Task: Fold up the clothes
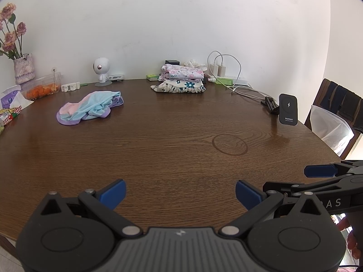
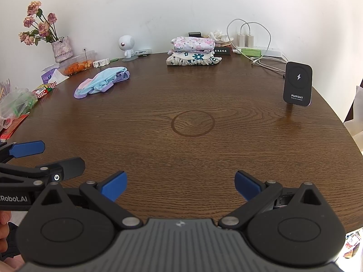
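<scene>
Far across the table on the left, near the tub of orange food and the tissue pack, your next job lies in a heap: the pastel garment, pink, pale blue and lilac, crumpled and unfolded. Well to its right, against the far wall, sits the folded stack of floral pieces, which looks finished. Your left gripper hangs over the near edge with its jaws spread wide and nothing between them; your right gripper is likewise splayed and empty, just beside the other. Expect the cloth to be light, limp and a little slippery (it looks like thin knit), so it will sag and slide rather than hold a shape. I'd judge the lilac hem, at the heap's near left end, to be the firmest place to pinch, one tong at each corner, taking only one layer. Mind the wireless charger standing far right, and the cables beyond it.
</scene>
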{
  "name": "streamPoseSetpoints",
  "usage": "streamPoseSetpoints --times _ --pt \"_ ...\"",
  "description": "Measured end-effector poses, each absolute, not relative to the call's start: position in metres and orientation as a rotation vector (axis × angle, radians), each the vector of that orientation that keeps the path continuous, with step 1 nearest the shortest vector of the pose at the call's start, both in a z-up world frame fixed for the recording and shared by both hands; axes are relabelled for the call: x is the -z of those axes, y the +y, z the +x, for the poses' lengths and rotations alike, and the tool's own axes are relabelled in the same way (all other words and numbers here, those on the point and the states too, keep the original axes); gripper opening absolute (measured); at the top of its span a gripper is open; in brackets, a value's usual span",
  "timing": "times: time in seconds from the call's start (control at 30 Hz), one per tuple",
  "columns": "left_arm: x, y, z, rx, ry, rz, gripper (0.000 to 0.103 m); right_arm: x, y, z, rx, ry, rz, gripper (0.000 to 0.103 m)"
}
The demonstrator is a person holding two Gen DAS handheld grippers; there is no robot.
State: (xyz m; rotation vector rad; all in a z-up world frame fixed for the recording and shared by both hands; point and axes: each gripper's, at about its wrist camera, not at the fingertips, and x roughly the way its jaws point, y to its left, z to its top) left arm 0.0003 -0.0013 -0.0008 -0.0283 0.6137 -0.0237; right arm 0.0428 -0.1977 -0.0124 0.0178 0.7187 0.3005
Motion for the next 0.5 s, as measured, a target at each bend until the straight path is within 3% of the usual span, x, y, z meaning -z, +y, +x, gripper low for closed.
streamPoseSetpoints --times 0.5 --pt "-0.0009 -0.0002 0.0006 0.025 0.61 -0.023 0.103 0.0111 -0.196 0.0445 -0.301 0.72 0.014 0.103"
